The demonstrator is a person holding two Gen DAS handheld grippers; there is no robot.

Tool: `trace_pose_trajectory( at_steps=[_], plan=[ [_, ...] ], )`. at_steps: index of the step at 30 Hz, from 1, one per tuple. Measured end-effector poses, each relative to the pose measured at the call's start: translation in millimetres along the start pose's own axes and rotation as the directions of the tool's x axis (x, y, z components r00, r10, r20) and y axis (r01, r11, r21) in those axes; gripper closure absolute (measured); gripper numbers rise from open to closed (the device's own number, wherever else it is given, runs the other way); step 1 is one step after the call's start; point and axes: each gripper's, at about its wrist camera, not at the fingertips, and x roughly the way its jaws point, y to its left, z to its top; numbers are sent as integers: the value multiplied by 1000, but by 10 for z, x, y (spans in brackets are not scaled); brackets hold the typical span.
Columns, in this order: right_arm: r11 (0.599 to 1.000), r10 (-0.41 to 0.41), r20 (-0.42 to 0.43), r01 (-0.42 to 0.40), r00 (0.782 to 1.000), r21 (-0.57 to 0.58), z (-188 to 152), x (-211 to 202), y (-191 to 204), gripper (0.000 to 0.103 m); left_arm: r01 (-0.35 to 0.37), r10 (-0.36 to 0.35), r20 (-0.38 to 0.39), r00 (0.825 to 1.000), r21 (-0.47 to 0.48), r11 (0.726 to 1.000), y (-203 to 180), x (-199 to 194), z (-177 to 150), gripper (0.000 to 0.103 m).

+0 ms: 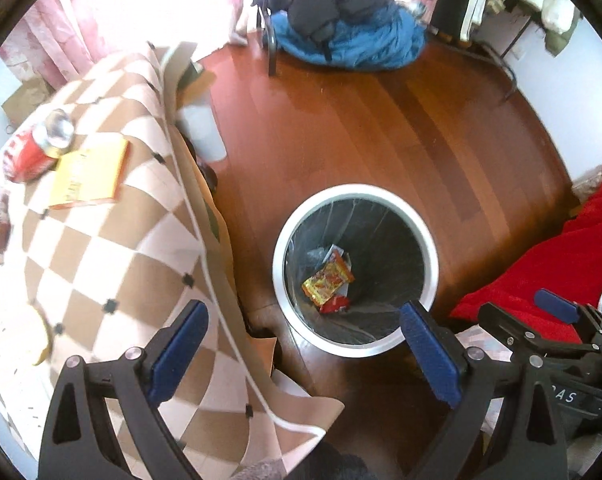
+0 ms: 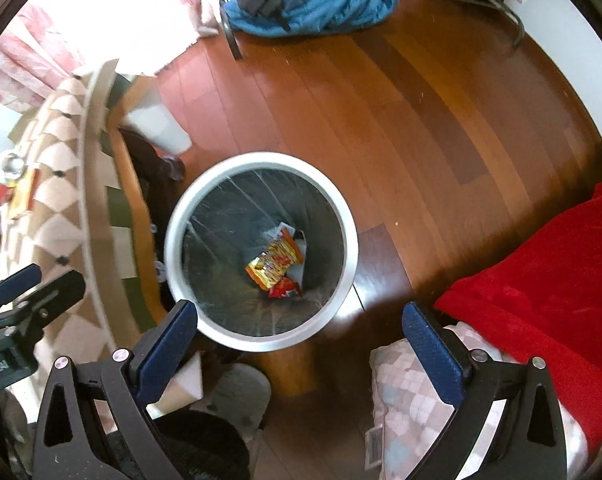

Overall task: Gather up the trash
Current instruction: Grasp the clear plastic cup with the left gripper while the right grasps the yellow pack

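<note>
A white-rimmed trash bin (image 1: 431,264) with a dark liner stands on the wood floor; it also shows in the right wrist view (image 2: 351,256). Inside lie a yellow-red snack wrapper (image 1: 327,282) (image 2: 275,262) and a small red wrapper (image 1: 335,304) (image 2: 285,290). My left gripper (image 1: 303,338) is open and empty above the bin's near rim. My right gripper (image 2: 301,338) is open and empty, also just above the bin's near rim. On the checkered tablecloth (image 1: 101,248) lie a red can (image 1: 33,152), a yellow packet (image 1: 89,174) and a banana peel (image 1: 45,336).
A blue sleeping bag with dark clothes (image 1: 349,28) lies at the far side of the floor. A red blanket (image 2: 541,280) is at the right. A white container (image 2: 159,128) stands by the table. Pink curtains (image 1: 69,20) hang at the back left.
</note>
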Motion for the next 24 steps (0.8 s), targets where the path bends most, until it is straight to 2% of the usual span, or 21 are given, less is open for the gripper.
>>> trace_pose_trajectory(
  at_steps=[5, 9, 12, 15, 18, 20, 24],
  plan=[
    [999, 41, 84, -40, 996, -10, -46, -583, 175, 0, 15, -12, 99, 995, -31, 999, 128, -557, -42, 5],
    [996, 91, 149, -89, 985, -25, -31, -1049, 364, 0, 15, 1, 199, 980, -81, 997, 392, -1049, -45, 5],
    [988, 149, 192, -140, 970, -58, 11, -1401, 643, 0, -4, 38, 254, 967, -135, 991, 727, -1331, -59, 5],
    [974, 213, 200, -192, 957, -119, 79, -1603, 1067, 0, -62, 118, 275, 954, -204, 977, 1159, -1437, -99, 5],
    [953, 252, 164, -215, 954, -212, 185, -1592, 1634, 0, -108, 188, 253, 949, -298, 948, 1684, -1380, -164, 5],
    [933, 240, 124, -194, 963, -303, 292, -1459, 2133, 0, -155, 252, 221, 942, -378, 913, 2095, -1243, -239, 5],
    [889, 207, 29, -176, 978, -424, 492, -1009, 2927, 0, -211, 319, 146, 937, -491, 845, 2710, -941, -398, 5]
  ],
)
